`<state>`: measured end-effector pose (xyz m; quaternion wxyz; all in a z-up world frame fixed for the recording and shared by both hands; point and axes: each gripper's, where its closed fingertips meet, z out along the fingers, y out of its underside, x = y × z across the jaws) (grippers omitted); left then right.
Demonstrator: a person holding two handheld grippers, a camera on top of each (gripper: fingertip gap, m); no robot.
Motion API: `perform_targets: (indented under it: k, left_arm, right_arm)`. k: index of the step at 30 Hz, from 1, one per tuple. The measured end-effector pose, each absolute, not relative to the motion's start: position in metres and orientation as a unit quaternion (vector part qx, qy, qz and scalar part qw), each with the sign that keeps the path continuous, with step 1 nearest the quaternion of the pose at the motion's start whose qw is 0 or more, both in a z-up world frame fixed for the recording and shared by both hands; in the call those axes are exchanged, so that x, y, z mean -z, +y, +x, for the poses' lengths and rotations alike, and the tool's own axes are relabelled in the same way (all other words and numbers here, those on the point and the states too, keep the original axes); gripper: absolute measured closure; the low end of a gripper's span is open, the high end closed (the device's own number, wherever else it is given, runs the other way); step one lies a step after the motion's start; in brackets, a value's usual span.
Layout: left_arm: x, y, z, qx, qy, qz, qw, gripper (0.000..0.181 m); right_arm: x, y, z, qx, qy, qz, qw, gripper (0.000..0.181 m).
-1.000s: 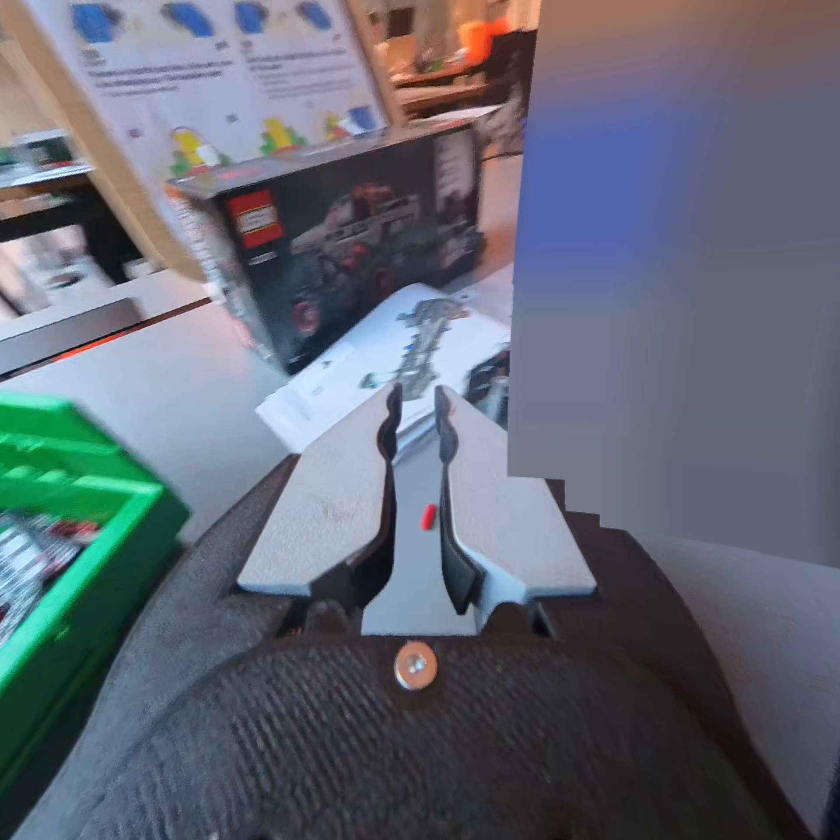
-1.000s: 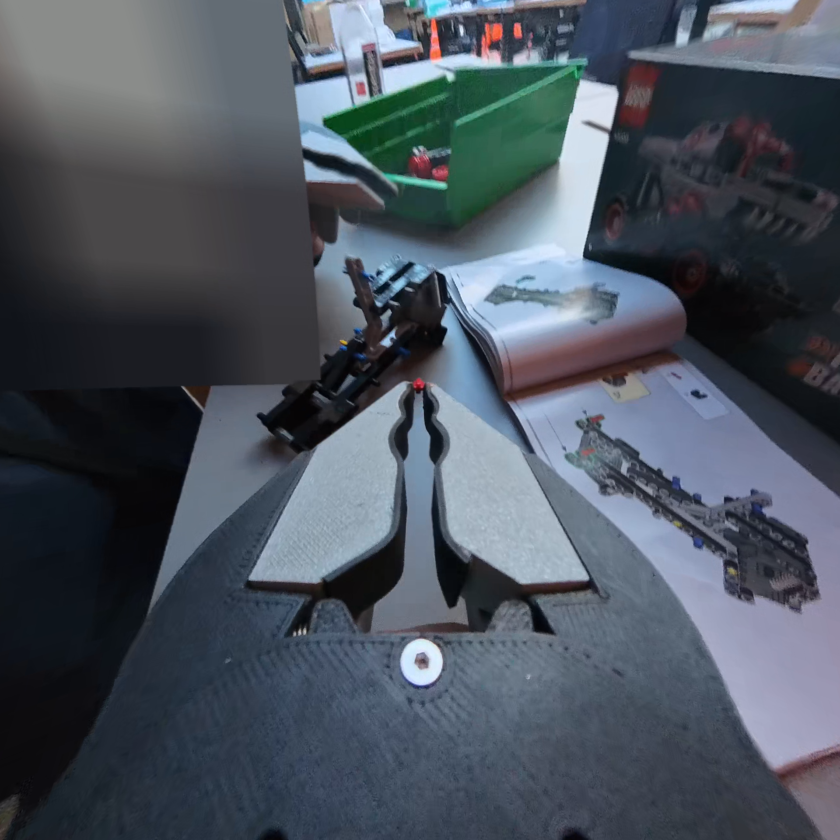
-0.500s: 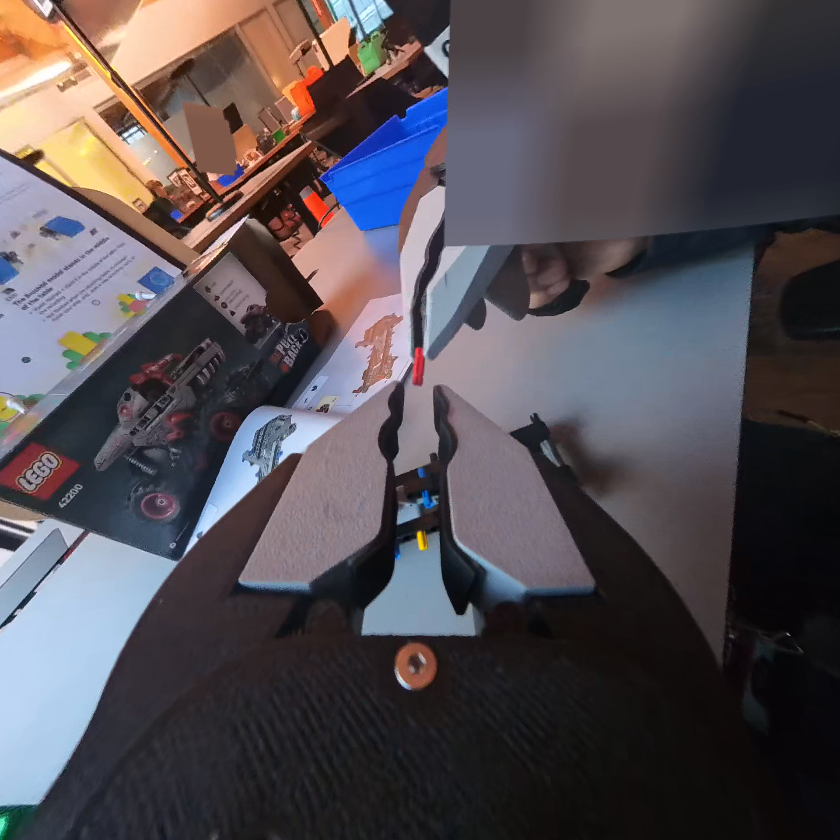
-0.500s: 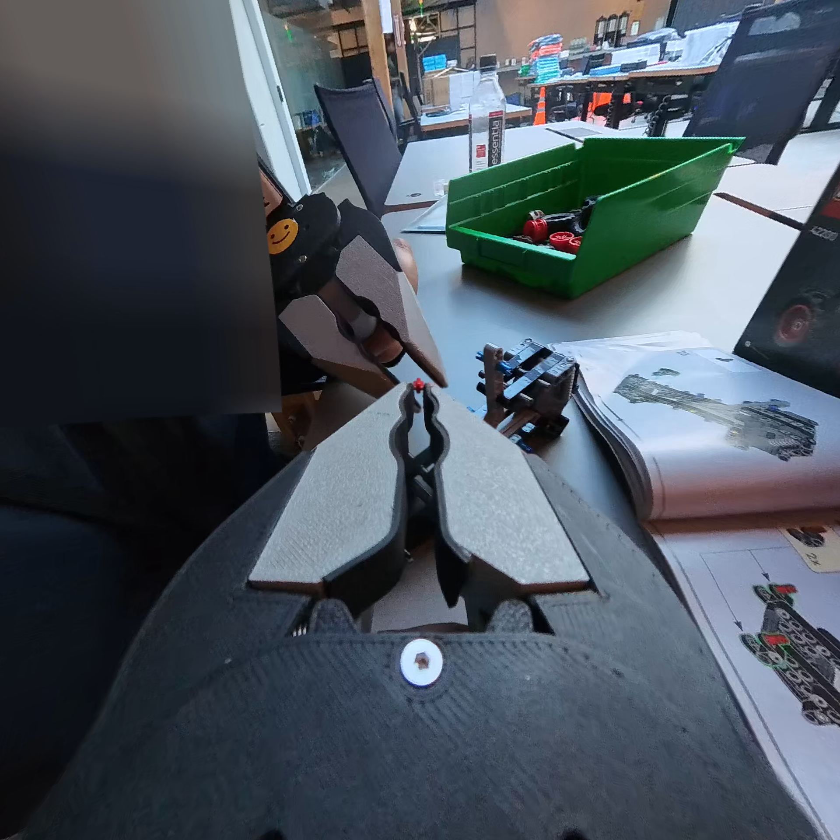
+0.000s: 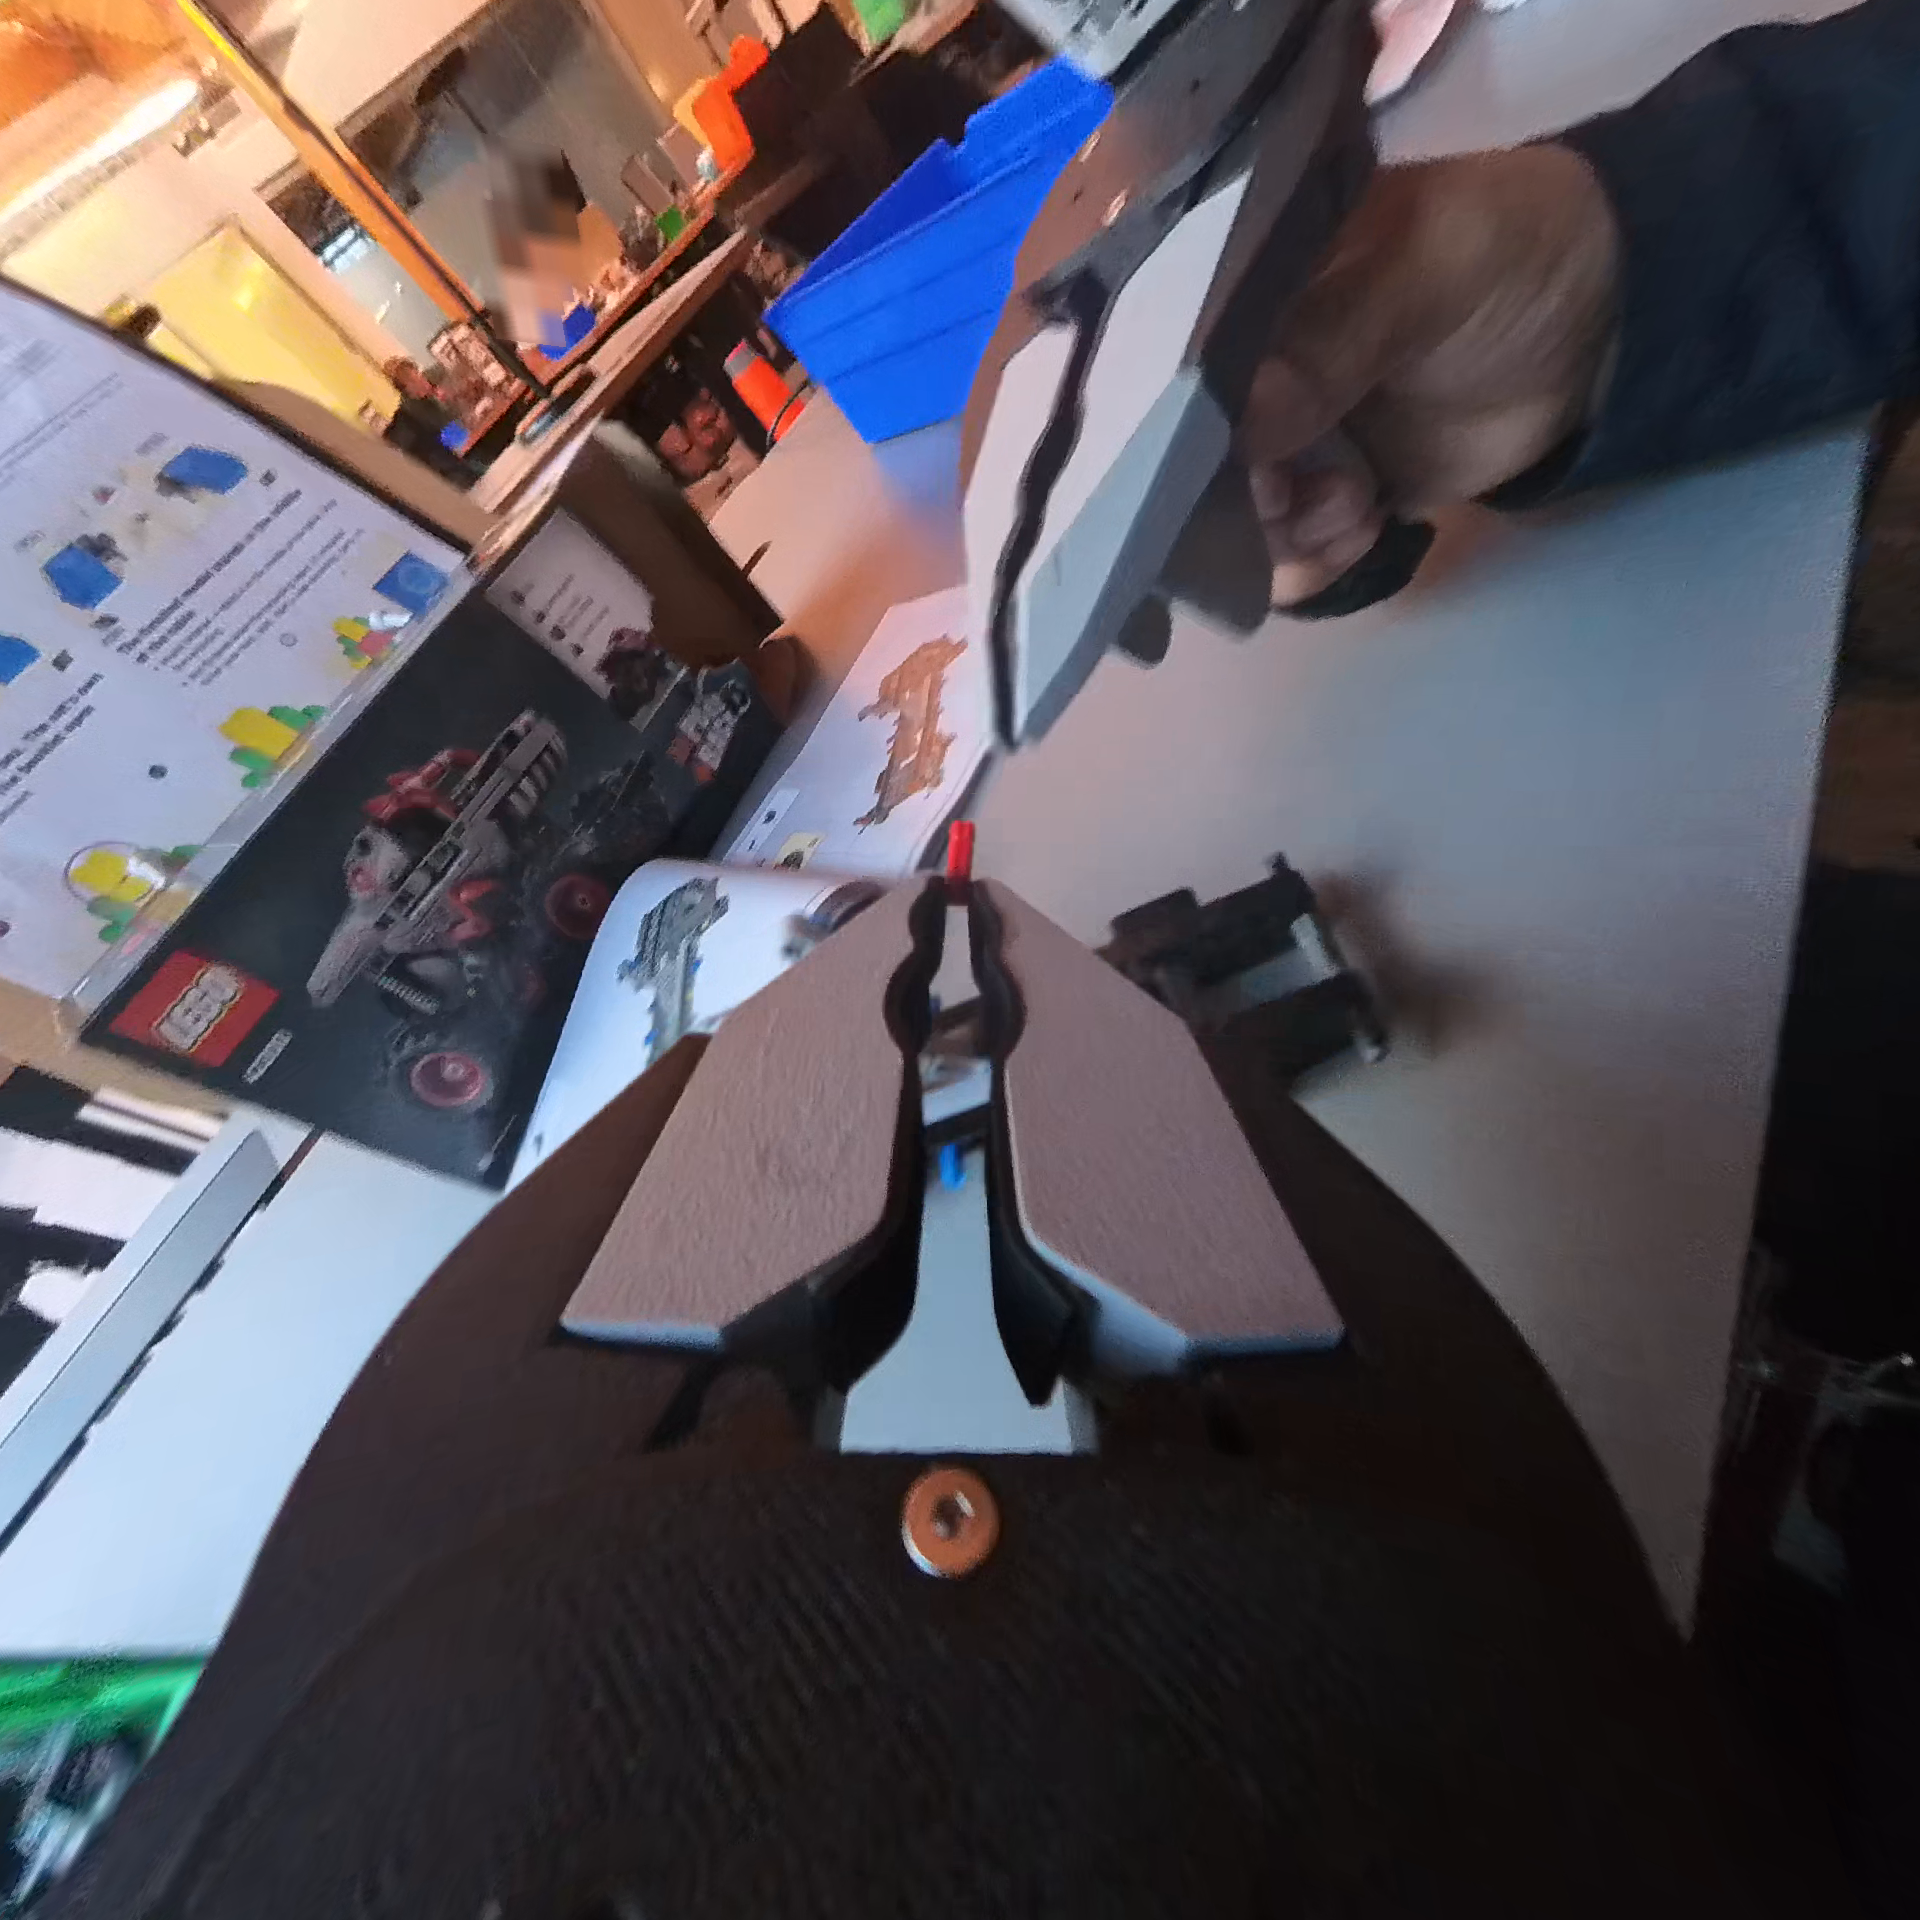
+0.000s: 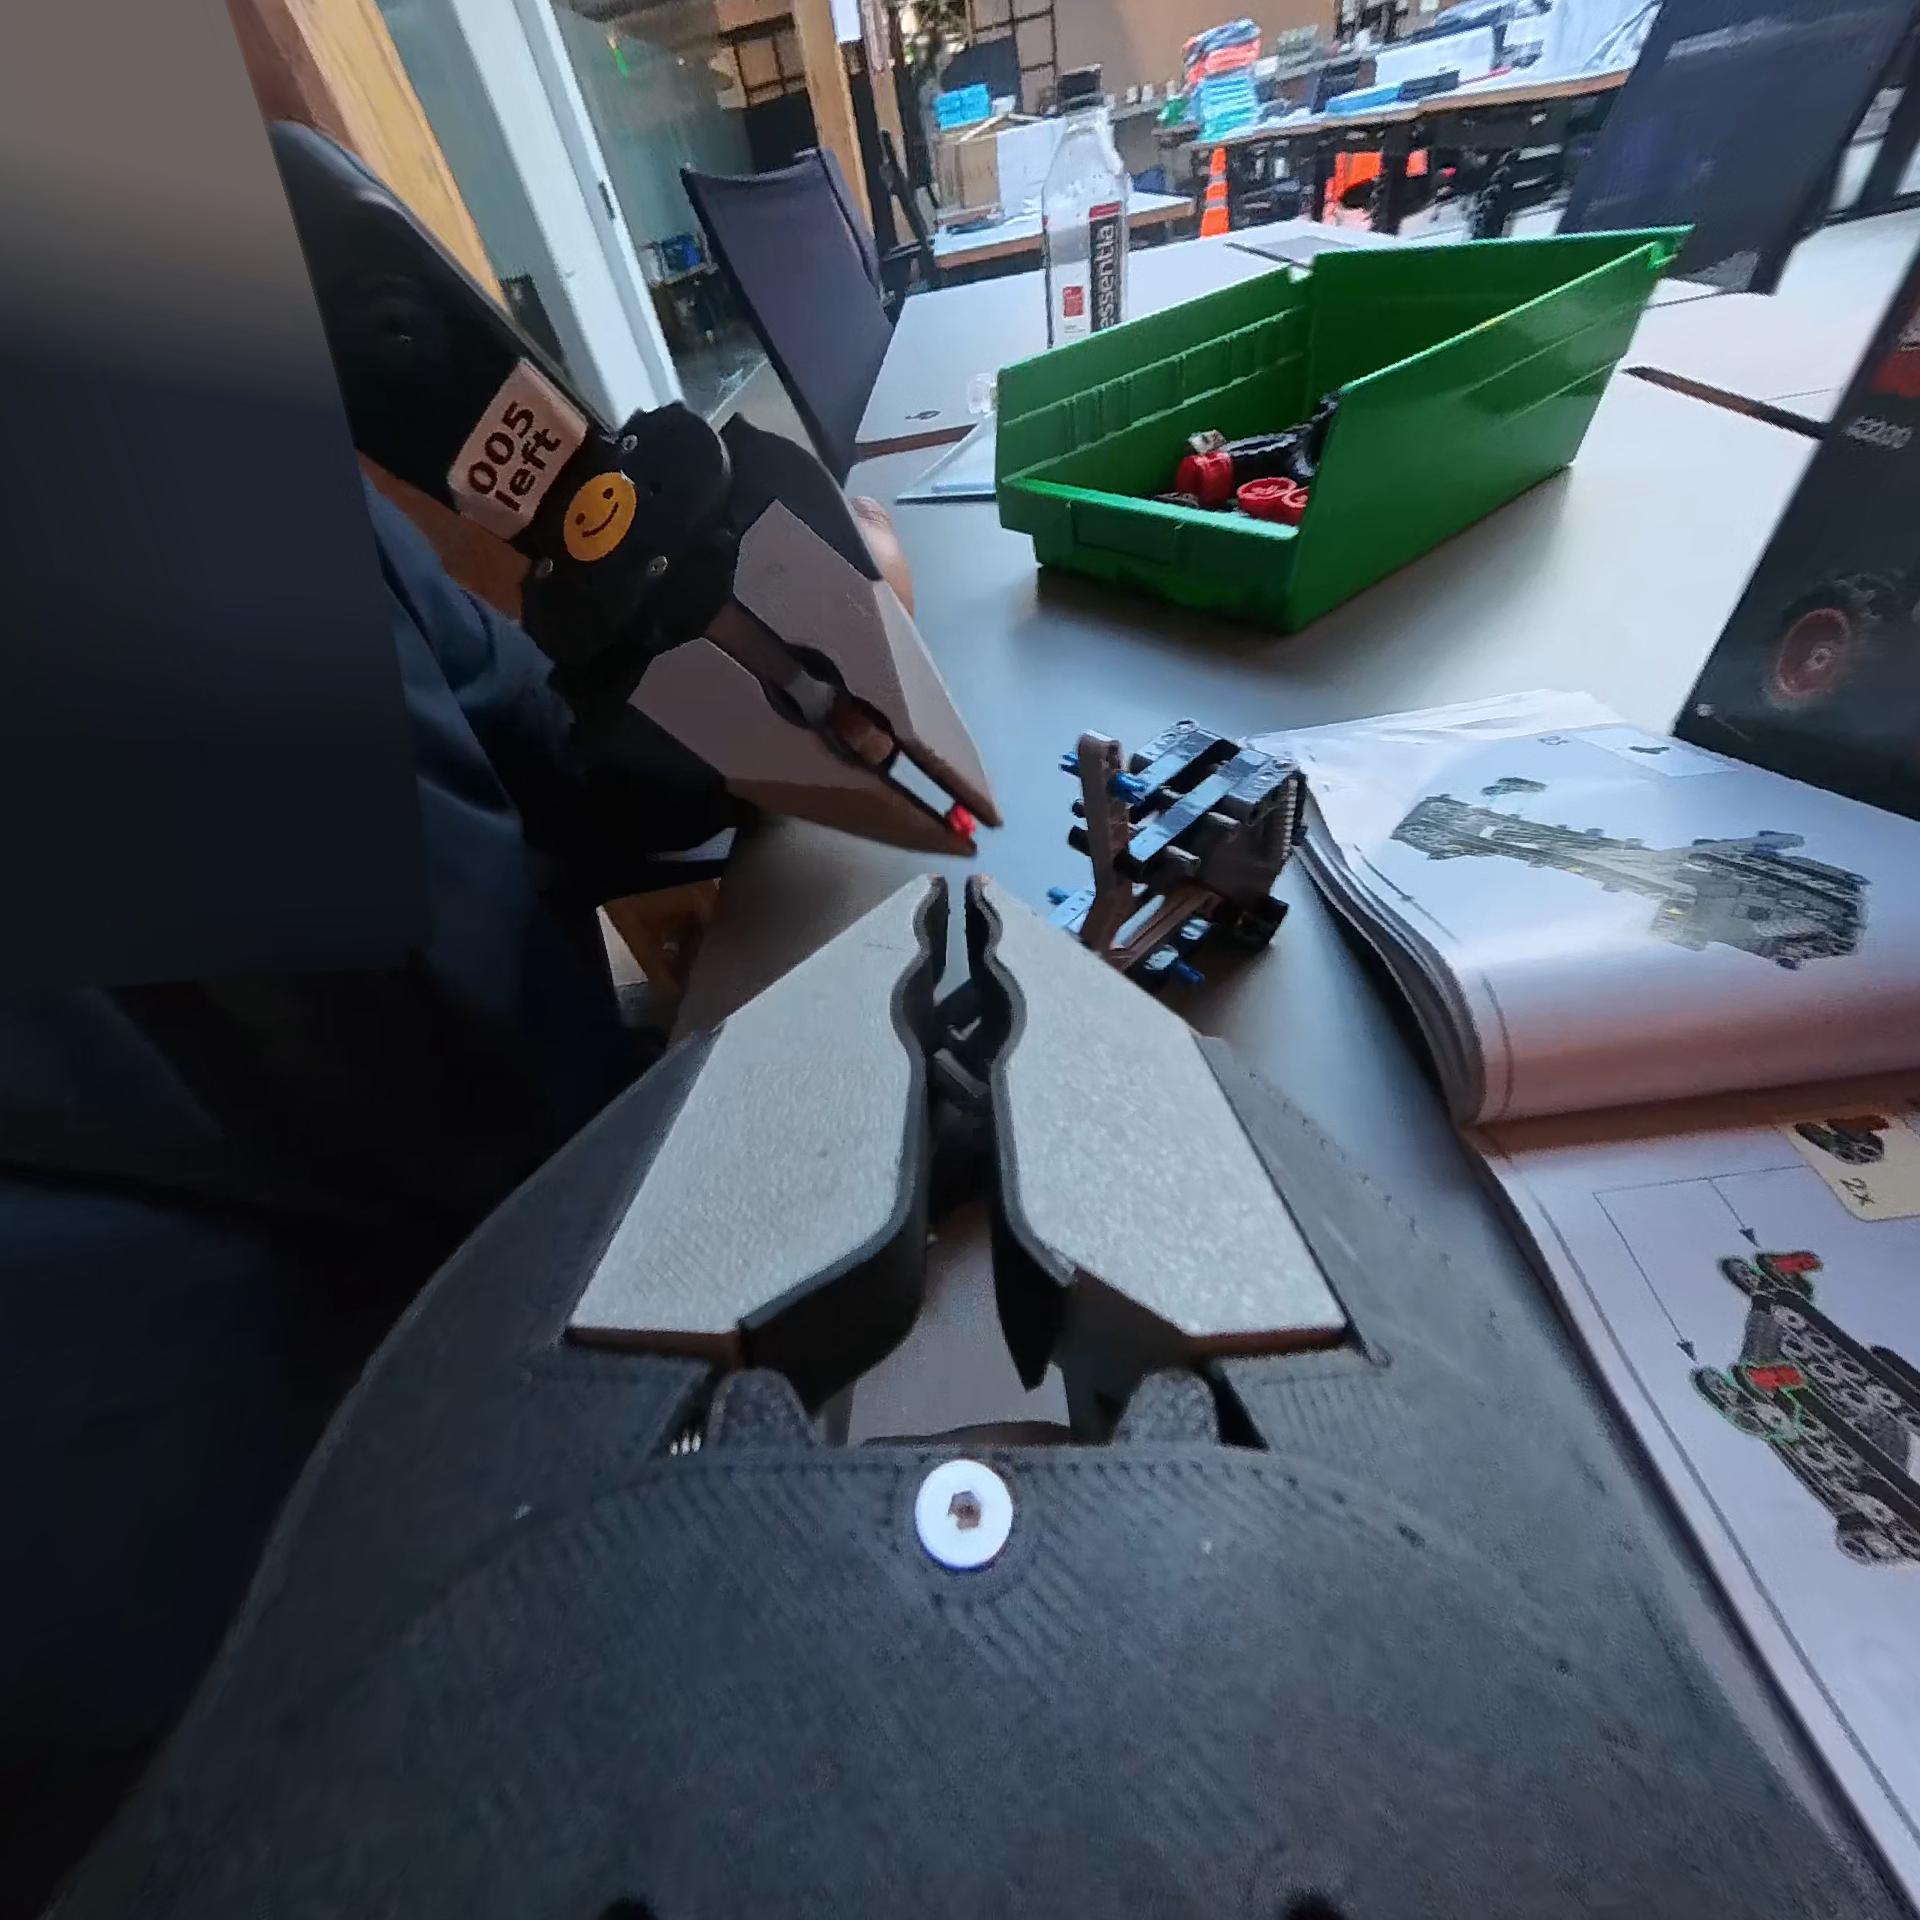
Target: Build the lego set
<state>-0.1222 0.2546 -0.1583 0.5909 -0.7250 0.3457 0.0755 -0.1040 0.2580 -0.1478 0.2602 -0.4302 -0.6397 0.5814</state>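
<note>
Grey table (image 6: pixel 1122 644), labelled set box (image 5: pixel 436 883); left gripper (image 5: pixel 958 902) pinching red pin (image 5: pixel 961 844), right gripper (image 6: pixel 957 896) slightly parted.

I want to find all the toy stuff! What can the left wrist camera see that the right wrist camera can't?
Only the left wrist view shows the blue bin and the poster of coloured bricks.

Only the right wrist view shows the green bin holding red and black parts, and a water bottle.

Both show the grey table, the open instruction booklet, the dark part-built model and the set's box. Both also show the left gripper pinching a small red pin, and the right gripper holding nothing.
</note>
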Motion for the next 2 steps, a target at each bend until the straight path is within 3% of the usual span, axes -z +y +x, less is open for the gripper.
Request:
perform_targets:
  k: [2]
  left_arm:
    - [0.159,0.251,-0.15,-0.11,0.331,-0.742,0.572,0.181]
  right_arm:
    - [0.146,0.269,-0.103,-0.581,-0.625,-0.446,0.269,0.181]
